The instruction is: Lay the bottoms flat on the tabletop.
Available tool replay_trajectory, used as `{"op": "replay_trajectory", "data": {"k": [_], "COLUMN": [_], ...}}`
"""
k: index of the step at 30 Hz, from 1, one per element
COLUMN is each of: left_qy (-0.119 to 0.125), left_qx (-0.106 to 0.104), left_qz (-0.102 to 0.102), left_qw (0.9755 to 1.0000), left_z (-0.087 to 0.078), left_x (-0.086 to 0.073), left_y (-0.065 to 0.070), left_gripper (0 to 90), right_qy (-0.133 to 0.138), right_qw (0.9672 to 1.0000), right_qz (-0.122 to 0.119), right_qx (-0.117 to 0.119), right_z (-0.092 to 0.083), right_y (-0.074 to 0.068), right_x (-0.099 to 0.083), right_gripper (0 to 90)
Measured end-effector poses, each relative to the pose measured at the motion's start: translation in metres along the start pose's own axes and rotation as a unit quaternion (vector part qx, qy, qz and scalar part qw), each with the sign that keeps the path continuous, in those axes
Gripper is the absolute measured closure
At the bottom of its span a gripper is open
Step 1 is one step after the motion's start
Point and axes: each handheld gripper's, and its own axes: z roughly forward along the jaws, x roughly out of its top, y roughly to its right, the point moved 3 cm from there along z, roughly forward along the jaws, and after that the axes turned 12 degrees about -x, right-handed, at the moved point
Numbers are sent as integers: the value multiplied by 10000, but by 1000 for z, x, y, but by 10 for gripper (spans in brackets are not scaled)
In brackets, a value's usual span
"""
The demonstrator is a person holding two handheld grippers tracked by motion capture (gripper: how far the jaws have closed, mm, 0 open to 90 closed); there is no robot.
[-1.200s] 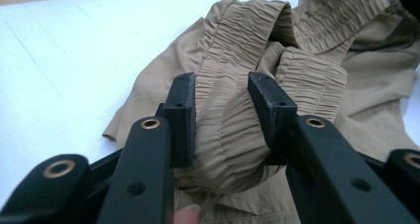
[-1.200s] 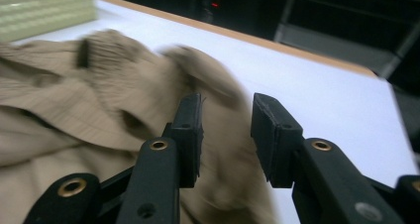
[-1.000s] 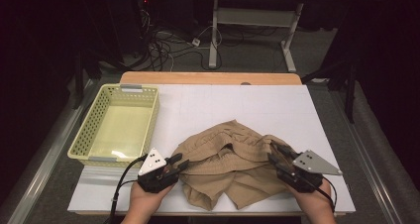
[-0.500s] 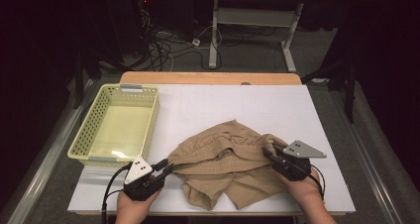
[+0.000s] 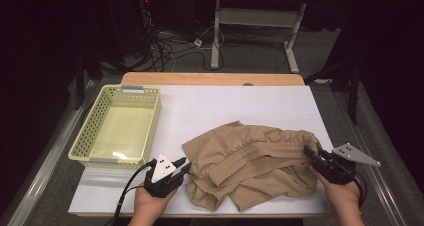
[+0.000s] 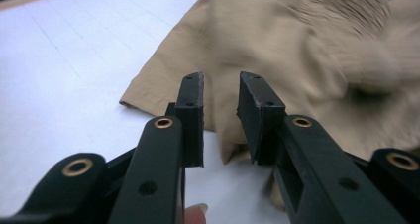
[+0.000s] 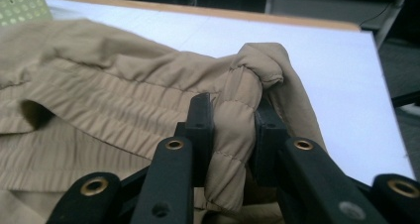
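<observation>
Left gripper (image 5: 184, 166): at the near left of the table, held in the person's left hand (image 5: 150, 203); its jaws have just been closing and now stand apart with a clear gap. In the left gripper view nothing is pinched between them; the cloth's edge lies just beyond the tips.
Right gripper (image 5: 311, 152): at the near right, held in the right hand (image 5: 342, 196); its jaws have just been closing and are clamped on a bunched fold of the elastic waistband, plain in the right gripper view.
Tan shorts (image 5: 250, 161): crumpled on the near half of the table, between the two grippers, the gathered waistband running across towards the right gripper, one corner spread out towards the left gripper.
White table (image 5: 225, 106): bare beyond the cloth, with a wooden strip (image 5: 212, 78) along its far edge.
Yellow basket (image 5: 82, 136): on the left side of the table, beyond the left gripper, well apart from the shorts.
Floor behind: cables (image 5: 165, 48) and a desk frame (image 5: 250, 23).
</observation>
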Motion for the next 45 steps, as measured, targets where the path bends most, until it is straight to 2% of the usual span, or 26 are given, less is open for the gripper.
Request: {"op": "replay_trajectory", "data": {"k": [1,2,3,4,5,7,8,10,11,13,14,16,18,20,21,22,23,29,34,37,41,45], "left_qy": [104,255,328,277,138,-206,-452,-909,-1028,-954,-984,-1008,-964,-875,-802,-712,-665,-573,-317,-246,81,330], "left_qx": [-118,-359,-537,-716,-831,-952,-841,-774,-739,-895,-921,-930,-1010,-1059,-1039,-1047,-1049,-870,-908,-791,-632,-381], "left_qz": [-101,24,336,616,800,913,947,956,917,779,810,931,891,826,835,827,783,896,621,664,601,617], "left_qw": [9998,9990,9975,9951,9932,9910,9909,9882,9877,9883,9876,9862,9862,9871,9878,9885,9892,9905,9934,9944,9962,9968], "left_z": [-2,-5,-5,-1,6,29,42,61,65,66,66,66,64,60,58,54,51,35,26,20,6,-4], "left_x": [6,14,22,29,33,31,27,16,12,8,7,5,4,5,6,8,10,10,15,17,27,48], "left_y": [5,17,33,49,61,73,72,65,61,55,54,54,52,50,49,48,47,45,34,32,28,15], "left_gripper": [635,585,549,523,480,420,421,437,504,570,600,620,641,672,713,803,807,839,855,860,862,862], "right_qy": [-44,-64,-53,-42,-59,-133,-157,-170,-150,-169,-182,-152,-129,-236,-296,-285,-258,-82,-18,48,206,361], "right_qw": [10000,10000,9999,10000,10000,9998,9998,9998,9999,9998,9997,9999,9999,9996,9992,9992,9992,9986,9987,9989,9988,9982], "right_qz": [-6,38,81,47,6,-106,-121,-85,-63,-124,-158,-66,12,-151,-253,-295,-302,-519,-481,-430,-418,-438], "right_qx": [-1,18,39,41,42,62,62,61,43,21,16,-8,-30,-16,5,15,39,113,167,188,168,178], "right_z": [1,2,1,1,1,2,1,-2,-5,-9,-10,-13,-14,-12,-11,-10,-10,-18,-24,-29,-34,-38], "right_y": [2,2,1,0,-2,-4,-4,-4,-4,-4,-3,1,4,2,1,1,1,-13,-15,-14,-18,-25], "right_x": [-2,-3,-4,-4,-6,-9,-10,-12,-13,-16,-18,-19,-21,-27,-29,-29,-28,-21,-21,-19,-11,0], "right_gripper": [749,749,747,746,743,729,716,667,634,610,598,597,631,719,785,819,831,820,823,827,837,841]}}
